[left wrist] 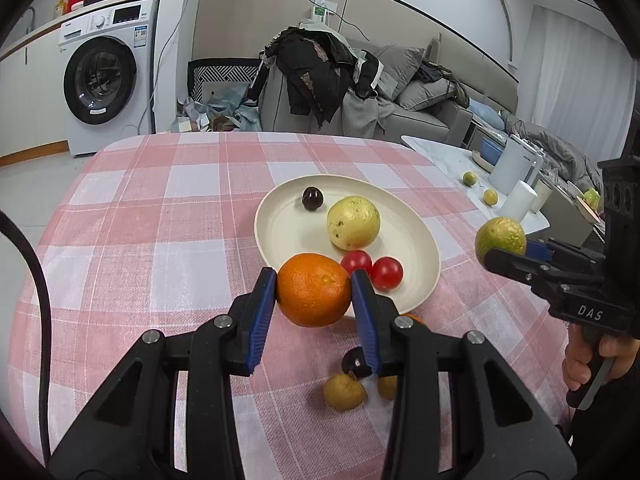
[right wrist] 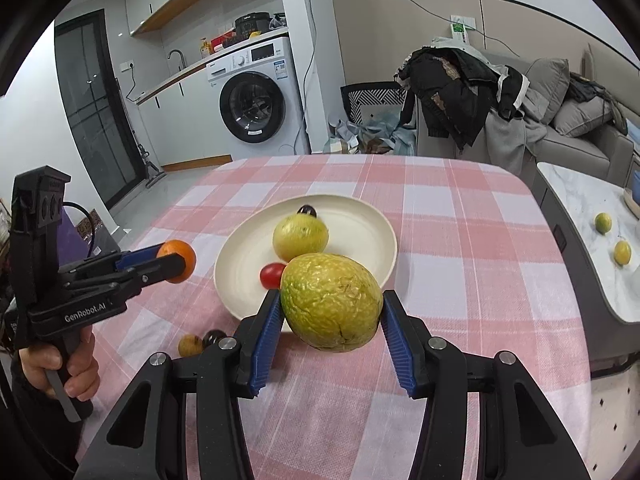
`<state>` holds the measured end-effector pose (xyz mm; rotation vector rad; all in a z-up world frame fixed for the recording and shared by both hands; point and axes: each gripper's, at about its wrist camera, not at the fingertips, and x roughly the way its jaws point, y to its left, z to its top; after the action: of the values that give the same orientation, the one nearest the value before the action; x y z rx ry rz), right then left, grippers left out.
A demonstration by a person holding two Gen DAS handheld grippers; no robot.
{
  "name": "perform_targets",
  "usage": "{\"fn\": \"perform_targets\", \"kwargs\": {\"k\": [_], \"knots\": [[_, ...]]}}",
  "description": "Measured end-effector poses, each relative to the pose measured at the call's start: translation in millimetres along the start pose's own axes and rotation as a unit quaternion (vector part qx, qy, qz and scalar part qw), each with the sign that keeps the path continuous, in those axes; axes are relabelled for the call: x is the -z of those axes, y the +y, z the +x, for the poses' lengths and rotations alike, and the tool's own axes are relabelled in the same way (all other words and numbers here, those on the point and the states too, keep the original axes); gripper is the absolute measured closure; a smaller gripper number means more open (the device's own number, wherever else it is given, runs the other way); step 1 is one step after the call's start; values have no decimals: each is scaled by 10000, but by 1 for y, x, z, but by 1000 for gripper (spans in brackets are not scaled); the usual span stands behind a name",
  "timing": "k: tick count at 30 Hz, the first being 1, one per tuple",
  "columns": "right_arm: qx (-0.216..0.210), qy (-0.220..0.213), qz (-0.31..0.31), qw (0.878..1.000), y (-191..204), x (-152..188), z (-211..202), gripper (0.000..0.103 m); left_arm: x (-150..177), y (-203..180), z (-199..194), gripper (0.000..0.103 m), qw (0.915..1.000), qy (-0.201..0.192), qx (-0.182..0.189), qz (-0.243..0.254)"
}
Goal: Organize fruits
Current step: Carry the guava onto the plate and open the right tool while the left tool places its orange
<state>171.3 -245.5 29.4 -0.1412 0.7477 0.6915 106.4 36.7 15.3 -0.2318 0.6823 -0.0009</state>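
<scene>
Left tool (left wrist: 313,289) clamps orange (left wrist: 313,289) at near rim of plate (left wrist: 288,236), dead ahead. Right tool (right wrist: 331,308) grips wrinkled green fruit (right wrist: 331,302), plate ahead-left; both equally close.

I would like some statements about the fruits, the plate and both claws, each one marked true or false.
1. The left claw grips a round orange fruit. True.
2. The right claw is empty. False: it grips a wrinkled yellow-green fruit.
3. The round cream plate holds two red cherry tomatoes. True.
4. The pink checked tablecloth is bare of fruit. False: small brownish fruits lie on it.
</scene>
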Motion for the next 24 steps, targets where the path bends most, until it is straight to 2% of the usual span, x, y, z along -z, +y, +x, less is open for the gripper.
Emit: {"fn": "perform_targets", "kwargs": {"k": [7,16,24], "knots": [[-1,-112,31,9999,-2,-15,10,52,-12,1,15,68,9999,13,-124,68],[-118,13,355,9993,-17,-26,41,52,-24,6,37,68,9999,23,-111,21],[-171,141,540,9983,-24,-22,68,52,-26,5,65,68,9998,116,-142,65]]}}
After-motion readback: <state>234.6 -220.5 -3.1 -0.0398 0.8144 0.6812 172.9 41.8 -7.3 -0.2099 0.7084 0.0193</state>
